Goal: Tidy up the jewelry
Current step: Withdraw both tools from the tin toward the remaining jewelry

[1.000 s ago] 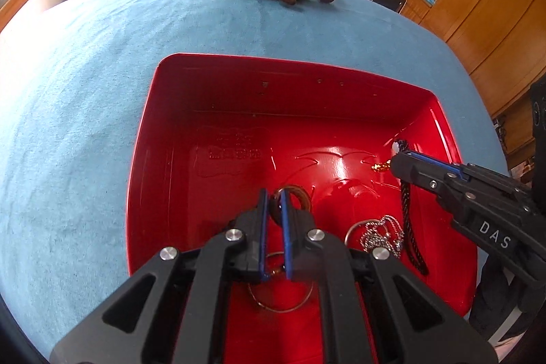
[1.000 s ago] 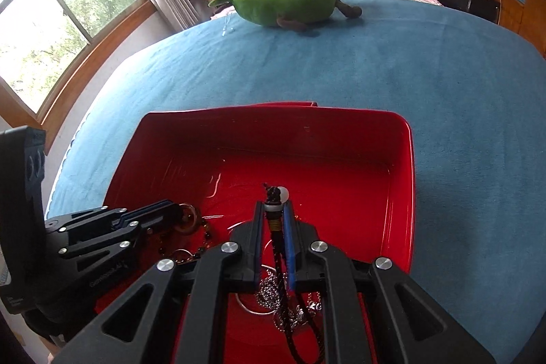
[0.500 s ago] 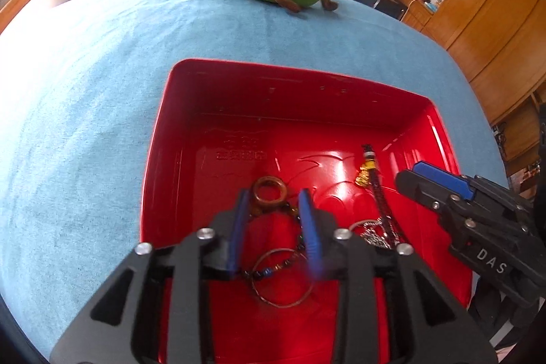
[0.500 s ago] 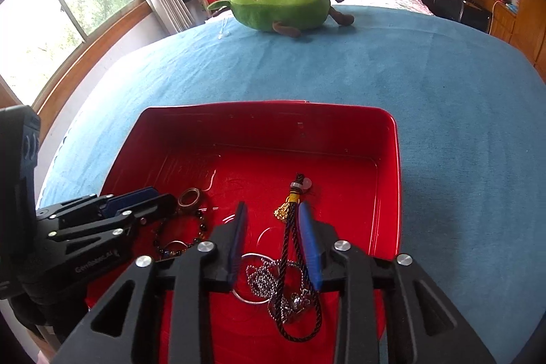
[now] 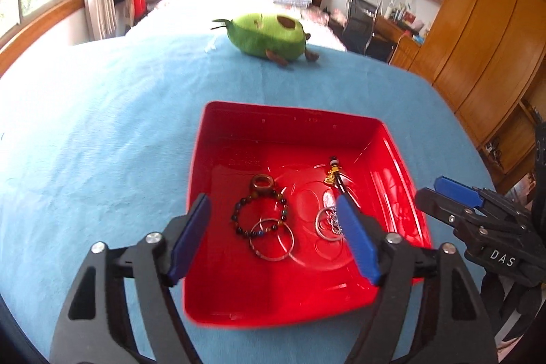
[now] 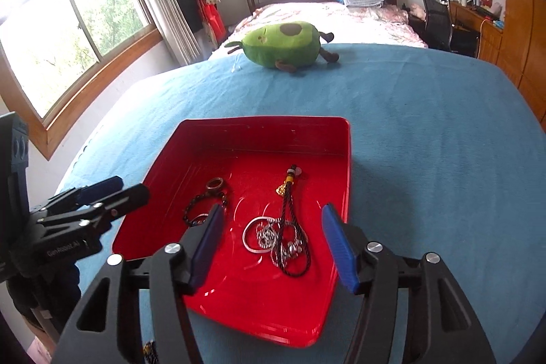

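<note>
Both grippers, left gripper (image 5: 273, 234) and right gripper (image 6: 271, 244), hang over the red tray (image 5: 245, 111) with jaws spread wide and empty; the beaded bracelet (image 5: 259, 214) and thin hoop (image 5: 272, 239) lie at its 9 o'clock side, the black cord (image 6: 290, 220) and silver chain (image 6: 269, 236) piled at 3 o'clock. My worry: cord and chain overlap, so grabbing one could drag the other along, and the tray might slide on the soft blue blanket (image 5: 102, 125). Readable writing: "DAS" on the right gripper's body, "GenRobot.AI" on the left's.
</note>
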Demonstrator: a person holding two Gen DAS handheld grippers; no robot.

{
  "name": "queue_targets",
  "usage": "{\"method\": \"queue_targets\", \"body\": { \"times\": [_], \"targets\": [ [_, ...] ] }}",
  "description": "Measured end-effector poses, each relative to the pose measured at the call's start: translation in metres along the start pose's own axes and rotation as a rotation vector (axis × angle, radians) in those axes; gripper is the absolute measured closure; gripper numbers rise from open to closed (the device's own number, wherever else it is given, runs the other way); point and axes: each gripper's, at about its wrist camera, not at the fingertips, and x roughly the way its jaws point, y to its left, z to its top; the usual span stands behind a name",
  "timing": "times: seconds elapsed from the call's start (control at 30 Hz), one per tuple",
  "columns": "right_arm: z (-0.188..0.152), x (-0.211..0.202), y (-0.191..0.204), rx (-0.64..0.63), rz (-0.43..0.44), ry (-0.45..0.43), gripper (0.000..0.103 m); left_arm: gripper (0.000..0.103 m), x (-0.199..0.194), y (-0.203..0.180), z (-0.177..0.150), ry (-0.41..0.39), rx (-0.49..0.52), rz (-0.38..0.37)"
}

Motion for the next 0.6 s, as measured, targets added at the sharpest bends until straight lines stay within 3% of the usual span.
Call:
{"method": "queue_targets", "body": {
  "times": [0.33,0.6],
  "targets": [
    [-0.044,-0.043,0.017,-0.043,0.0,-0.018,0.035,0.014,-0.064,-0.006,-0.049,-0.053,0.033,0.025],
    [-0.108,-0.057,0.027,-0.075,0.047,0.007,0.034,0.012,-0.077,0.018,-0.106,-0.021,-0.002,0.073]
  ]
}}
